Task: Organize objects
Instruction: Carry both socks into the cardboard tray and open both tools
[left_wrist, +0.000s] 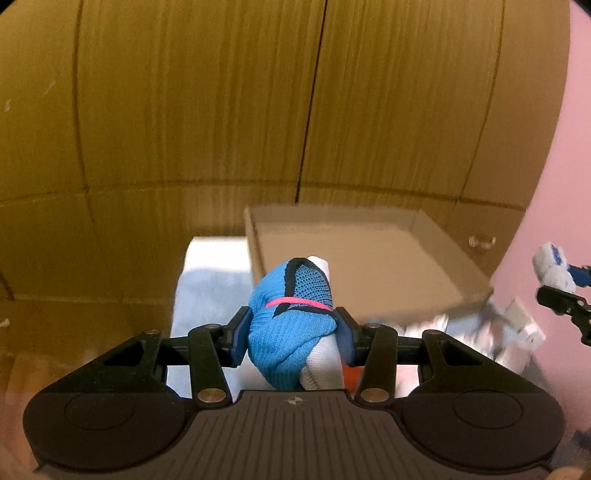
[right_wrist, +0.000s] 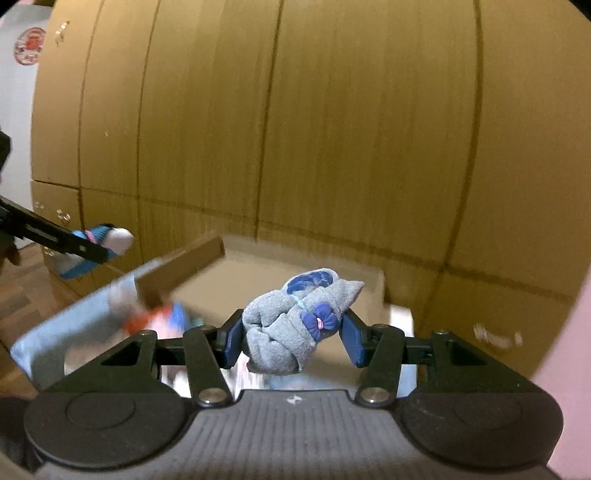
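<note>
A: Socks, two rolled bundles — we log one per tool. Our left tool (left_wrist: 291, 334) is clenched on a bright blue sock roll (left_wrist: 291, 325) with a black mesh panel, a pink line and white fabric showing at the lower end; both pads press its sides.

B: Agreed. Our right tool (right_wrist: 291, 338) grips a grey sock bundle (right_wrist: 295, 325) carrying a small purple bow (right_wrist: 320, 319) and a dark blue patch on top. The left pad touches it, the right pad sits at its edge.

A: Both bundles are held in the air in front of the wooden wardrobe (left_wrist: 221, 110). An open drawer (left_wrist: 369, 266) with a pale inside lies beyond and below the blue roll.

B: From the right wrist view we see the same drawer (right_wrist: 295, 273) behind the grey bundle, and the left tool (right_wrist: 107, 245) off to the left with its blue-and-white roll (right_wrist: 110, 236).

A: Below — a light blue bin (right_wrist: 55, 332) with blurred items; we cannot tell what they are.
</note>
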